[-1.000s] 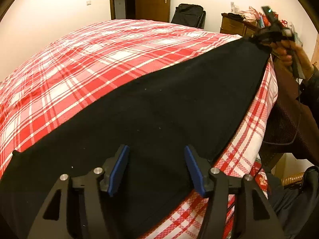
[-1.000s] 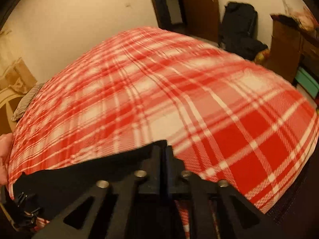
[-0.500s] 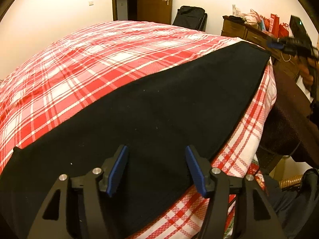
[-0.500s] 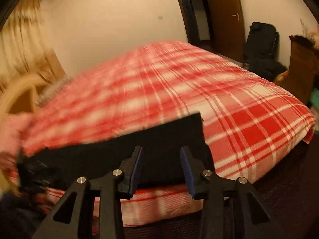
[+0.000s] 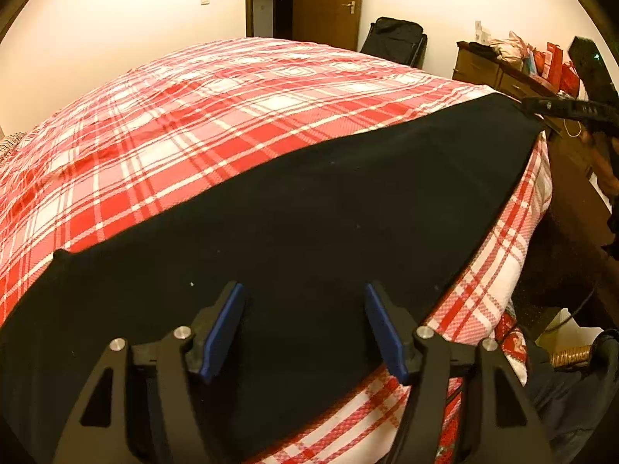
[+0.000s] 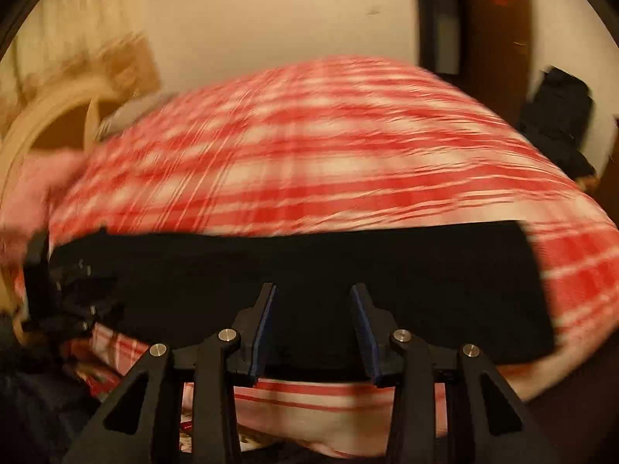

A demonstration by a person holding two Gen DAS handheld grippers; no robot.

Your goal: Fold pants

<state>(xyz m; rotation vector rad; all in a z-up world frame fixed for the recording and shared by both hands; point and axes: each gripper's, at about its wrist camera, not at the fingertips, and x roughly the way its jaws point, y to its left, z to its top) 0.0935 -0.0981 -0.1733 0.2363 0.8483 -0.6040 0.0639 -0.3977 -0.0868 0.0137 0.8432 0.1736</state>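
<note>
Black pants [image 5: 309,212] lie flat as a long strip along the near edge of a red-and-white plaid bed [image 5: 193,116]. My left gripper [image 5: 303,294] hovers over one end of the pants. Its jaws are opening and the blue pads [image 5: 224,324] grip nothing. In the blurred right wrist view, my right gripper [image 6: 313,290] stands open just above the near edge of the pants [image 6: 309,259], pinching no cloth. The same gripper also shows in the left wrist view as the right gripper [image 5: 572,106], by the far corner of the pants. The left gripper [image 6: 65,294] shows at the strip's left end.
A wooden dresser [image 5: 487,69] with bags on top stands right of the bed, a black folding chair [image 5: 394,38] and a brown door [image 5: 329,0] behind it. A curved pale headboard [image 6: 46,123] rises at the left. Dark floor lies beyond the bed's right edge.
My right gripper let go of the pants' end, opened, pulled back and swept sideways along the strip. The left gripper's jaws widened a little and stayed in place.
</note>
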